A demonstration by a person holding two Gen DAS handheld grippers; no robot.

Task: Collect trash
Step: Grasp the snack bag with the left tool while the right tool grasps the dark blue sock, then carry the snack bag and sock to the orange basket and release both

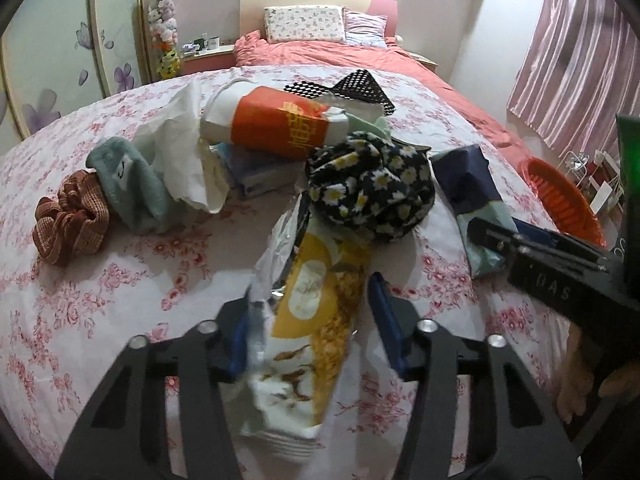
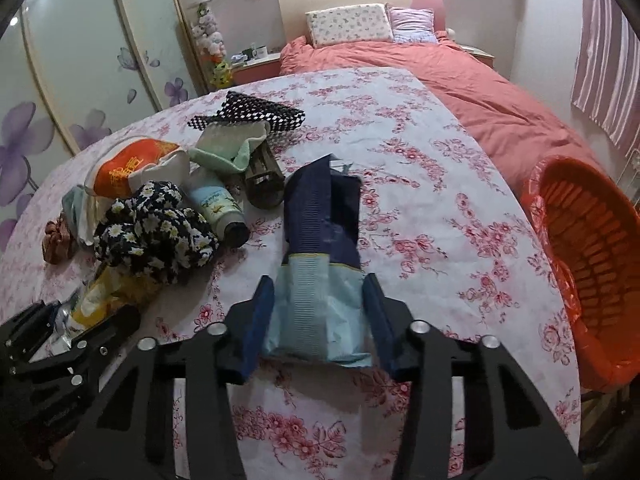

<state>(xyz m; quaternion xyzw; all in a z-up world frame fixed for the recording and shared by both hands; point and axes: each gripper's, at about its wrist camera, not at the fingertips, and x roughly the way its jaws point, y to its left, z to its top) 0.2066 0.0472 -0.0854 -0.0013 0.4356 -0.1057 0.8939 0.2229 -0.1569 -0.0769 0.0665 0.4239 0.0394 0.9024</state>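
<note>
A yellow-and-white snack wrapper [image 1: 316,320] lies on the flowered sheet [image 1: 100,320], running down between the fingers of my left gripper [image 1: 308,296]. Its crumpled edge is against the left pad and the right pad touches its other edge. A dark blue and light blue packet [image 2: 320,264] lies flat in the right wrist view, and my right gripper [image 2: 318,280] has both pads against its light blue end. The right gripper [image 1: 540,256] also shows at the right of the left wrist view, and the left gripper [image 2: 60,332] at the lower left of the right wrist view.
An orange basket [image 2: 592,248] stands off the bed's right edge. On the sheet lie an orange-and-white bag [image 1: 280,124], a daisy-print cloth [image 1: 368,184], a green sock [image 1: 132,184], a brown scrunchie [image 1: 72,220], white paper [image 1: 180,152] and a bottle [image 2: 218,204].
</note>
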